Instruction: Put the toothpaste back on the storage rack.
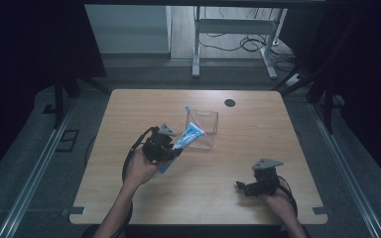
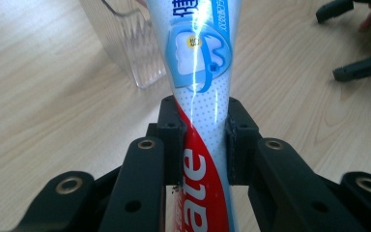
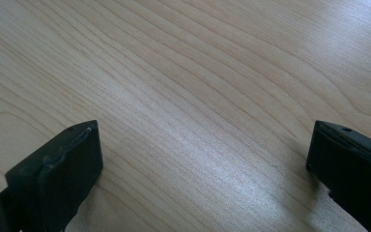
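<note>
A blue, white and red toothpaste tube (image 1: 184,139) is held aslant above the table, its cap end over the rim of a clear plastic box (image 1: 204,130). My left gripper (image 1: 171,148) is shut on the tube's lower half. In the left gripper view both pads (image 2: 173,126) press the tube (image 2: 200,87) from either side, and the clear box (image 2: 133,46) stands just beyond it. My right gripper (image 1: 242,187) rests near the table's front right, jaws wide open. In the right gripper view its fingertips (image 3: 65,159) frame bare wood with nothing between them.
The wooden table (image 1: 144,198) has a black cable hole (image 1: 229,103) near its far edge. A white tube-like item (image 1: 189,109) leans in the box's far left corner. A metal desk frame (image 1: 233,29) stands on the floor beyond. The right gripper's jaws (image 2: 357,70) appear at the left gripper view's right edge.
</note>
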Demonstrator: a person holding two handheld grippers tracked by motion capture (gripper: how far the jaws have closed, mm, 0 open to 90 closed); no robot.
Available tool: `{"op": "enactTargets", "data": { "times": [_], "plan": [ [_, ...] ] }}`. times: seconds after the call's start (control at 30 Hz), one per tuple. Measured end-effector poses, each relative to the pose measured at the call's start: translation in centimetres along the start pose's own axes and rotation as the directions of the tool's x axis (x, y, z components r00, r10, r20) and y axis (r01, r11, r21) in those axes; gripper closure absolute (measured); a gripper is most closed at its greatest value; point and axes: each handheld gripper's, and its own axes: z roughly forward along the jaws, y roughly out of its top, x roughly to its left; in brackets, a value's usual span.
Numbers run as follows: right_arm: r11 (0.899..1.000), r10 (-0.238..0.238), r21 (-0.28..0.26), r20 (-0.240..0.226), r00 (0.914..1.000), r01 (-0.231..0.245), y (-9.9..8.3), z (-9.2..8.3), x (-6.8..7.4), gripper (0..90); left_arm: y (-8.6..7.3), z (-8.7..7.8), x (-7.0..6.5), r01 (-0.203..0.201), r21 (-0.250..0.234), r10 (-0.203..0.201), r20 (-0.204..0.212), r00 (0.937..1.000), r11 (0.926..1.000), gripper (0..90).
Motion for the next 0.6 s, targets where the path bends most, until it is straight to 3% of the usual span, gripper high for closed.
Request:
{"op": "enactTargets", "data": {
  "times": [0.6],
  "plan": [
    [1.0, -0.002, 0.0, -0.001, 1.0, 0.002, 0.0, 0.0, 0.0, 0.0, 2.7, 0.0, 1.3, 0.028, -0.084, -0.03, -0.016, 0.9994, 0.9961, 73.4]
  ]
}}
